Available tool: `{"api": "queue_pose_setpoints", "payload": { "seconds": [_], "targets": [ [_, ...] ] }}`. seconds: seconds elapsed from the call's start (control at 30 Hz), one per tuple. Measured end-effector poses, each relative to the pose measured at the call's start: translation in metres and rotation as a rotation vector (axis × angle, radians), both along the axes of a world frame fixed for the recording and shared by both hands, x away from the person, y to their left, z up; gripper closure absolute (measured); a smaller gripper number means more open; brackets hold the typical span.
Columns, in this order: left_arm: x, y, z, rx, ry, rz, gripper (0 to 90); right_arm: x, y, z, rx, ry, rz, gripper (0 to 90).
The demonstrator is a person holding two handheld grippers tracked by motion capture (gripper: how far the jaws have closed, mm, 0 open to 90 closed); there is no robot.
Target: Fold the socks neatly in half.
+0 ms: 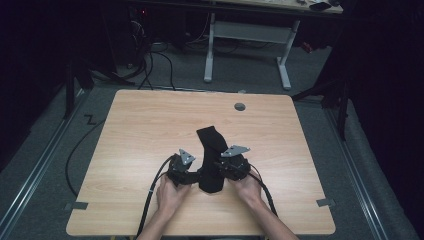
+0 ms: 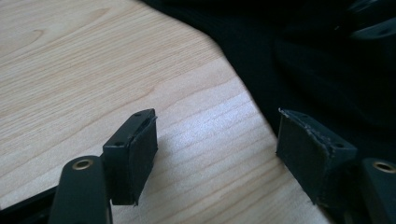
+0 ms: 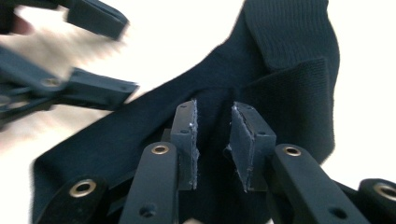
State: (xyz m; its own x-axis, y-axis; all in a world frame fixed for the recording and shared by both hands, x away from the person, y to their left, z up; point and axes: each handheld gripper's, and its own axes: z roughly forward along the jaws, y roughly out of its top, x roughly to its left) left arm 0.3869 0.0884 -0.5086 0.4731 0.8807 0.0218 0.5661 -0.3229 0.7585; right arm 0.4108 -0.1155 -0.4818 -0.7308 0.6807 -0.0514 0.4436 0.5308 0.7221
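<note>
**Both grippers at the black sock, neither clamped on it**

Black sock (image 1: 210, 159) lies on the wooden table (image 1: 150, 125), near-centre, just ahead of the person's hands. It's bent: the far part angles up and away toward the table's middle, the near part runs down between the two grippers. In the right gripper view the ribbed cuff end is folded over at the top of the cloth.

Left gripper (image 1: 181, 170) sits just left of the sock, held in the left hand (image 1: 170, 196). Its own view shows the jaws wide apart with bare wood between the pads (image 2: 140, 158). The sock's edge lies next to the right-hand pad; can't tell whether it touches. Nothing gripped.

Right gripper (image 1: 234, 165) is on the sock's right edge, in the right hand (image 1: 248, 189). Its view looks straight down onto the dark cloth. Jaws stand a narrow gap apart, pads (image 3: 187, 140) not pressing anything; sock fabric lies under and beyond the gap. That view is a bit blurred, and the left gripper's jaws show at its top left, over the table.

Grey three-cornered plates on top of both grippers tilt toward each other. Cables trail back toward the near edge. A small round grey grommet (image 1: 240, 107) sits in the tabletop at the far side, well apart from the sock.
</note>
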Motion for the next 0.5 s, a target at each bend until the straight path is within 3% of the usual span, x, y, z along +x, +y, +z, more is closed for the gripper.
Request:
{"api": "queue_pose_setpoints", "payload": {
  "seconds": [0.07, 0.1, 0.17, 0.3, 0.37, 0.5],
  "targets": [
    [0.001, -0.001, 0.000, -0.001, 0.000, 0.001, 29.3, 0.005, 0.001, -0.004, -0.019, 0.012, -0.011, 70.7],
    [0.002, -0.002, 0.000, 0.000, -0.002, 0.002, 29.3, 0.013, 0.003, -0.010, -0.084, 0.000, -0.034, 72.0],
    [0.002, -0.003, 0.000, -0.001, -0.002, 0.003, 29.3, 0.019, -0.001, -0.013, -0.069, 0.008, -0.038, 72.0],
    [0.003, -0.003, 0.000, -0.001, -0.002, 0.006, 29.3, 0.027, -0.005, -0.010, -0.092, 0.010, -0.051, 71.5],
    [0.002, -0.003, 0.000, -0.001, -0.002, 0.008, 29.3, 0.027, -0.006, -0.006, -0.066, 0.017, -0.054, 70.3],
    [0.002, -0.004, 0.000, -0.002, -0.002, 0.009, 29.3, 0.014, -0.003, 0.002, 0.006, 0.015, -0.020, 68.4]
  ]
}}
